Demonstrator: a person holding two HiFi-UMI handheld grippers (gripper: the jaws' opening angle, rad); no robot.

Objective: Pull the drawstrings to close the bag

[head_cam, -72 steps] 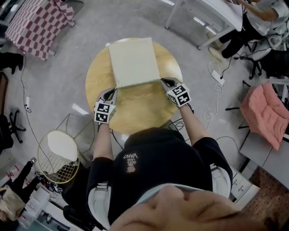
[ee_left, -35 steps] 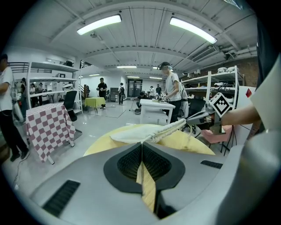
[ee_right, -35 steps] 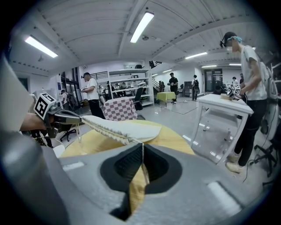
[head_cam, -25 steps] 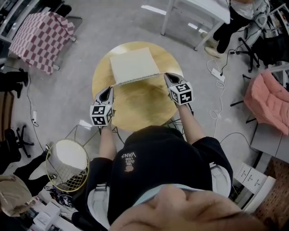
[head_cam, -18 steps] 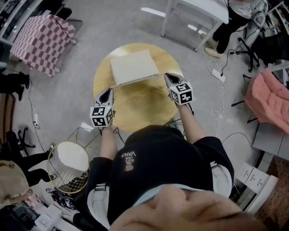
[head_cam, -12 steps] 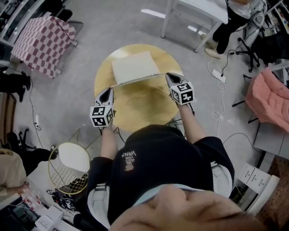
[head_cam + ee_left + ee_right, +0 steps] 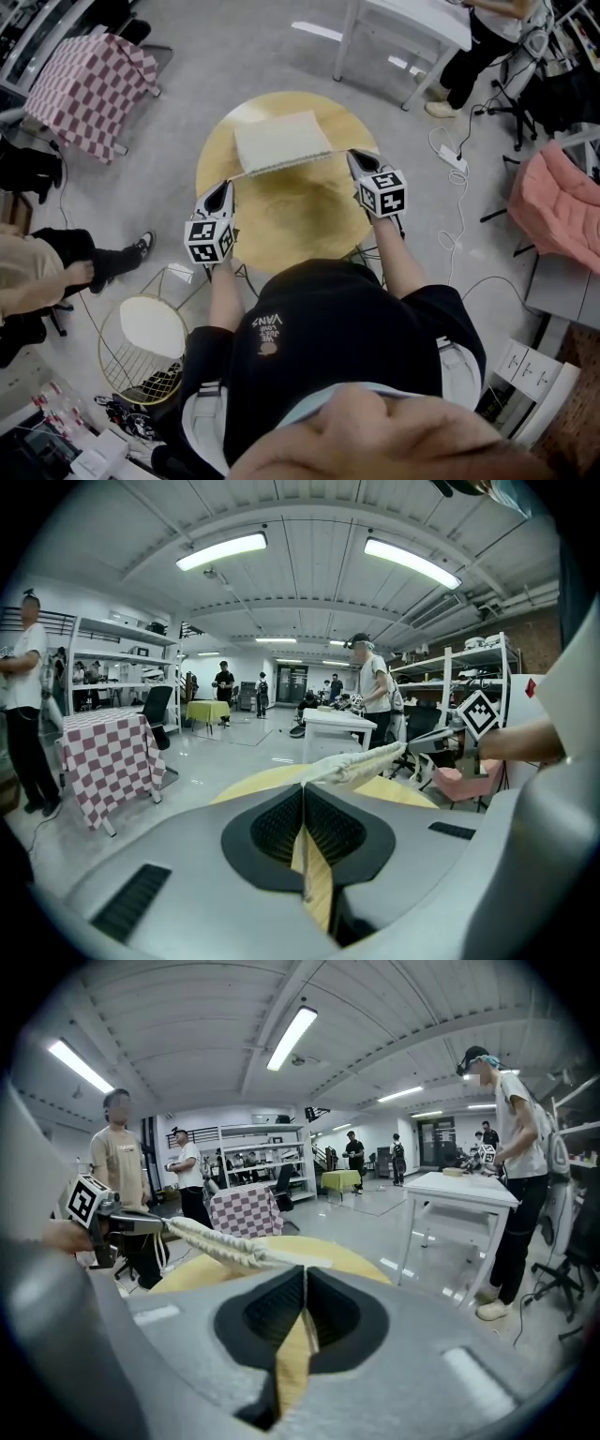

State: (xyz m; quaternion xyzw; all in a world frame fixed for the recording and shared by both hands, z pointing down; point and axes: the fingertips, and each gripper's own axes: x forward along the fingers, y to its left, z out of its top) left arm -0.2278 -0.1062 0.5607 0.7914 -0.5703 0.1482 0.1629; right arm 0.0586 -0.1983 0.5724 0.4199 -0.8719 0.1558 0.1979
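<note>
Round wood table (image 7: 281, 230): cream bag (image 7: 279, 141) lies flat. L gripper (image 7: 228, 186) & R gripper (image 7: 353, 157) jaws closed, each pinching drawstrings (image 7: 305, 1262) at the gathered mouth.

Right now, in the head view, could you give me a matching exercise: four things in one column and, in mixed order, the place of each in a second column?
Things:
1. bag
2. wire basket
3. checked cloth
4. pink cushion

Places:
A. at the right edge of the view
B. on the round table
C. in the top left corner
D. on the floor, bottom left

Pairs: 1-B, 2-D, 3-C, 4-A
</note>
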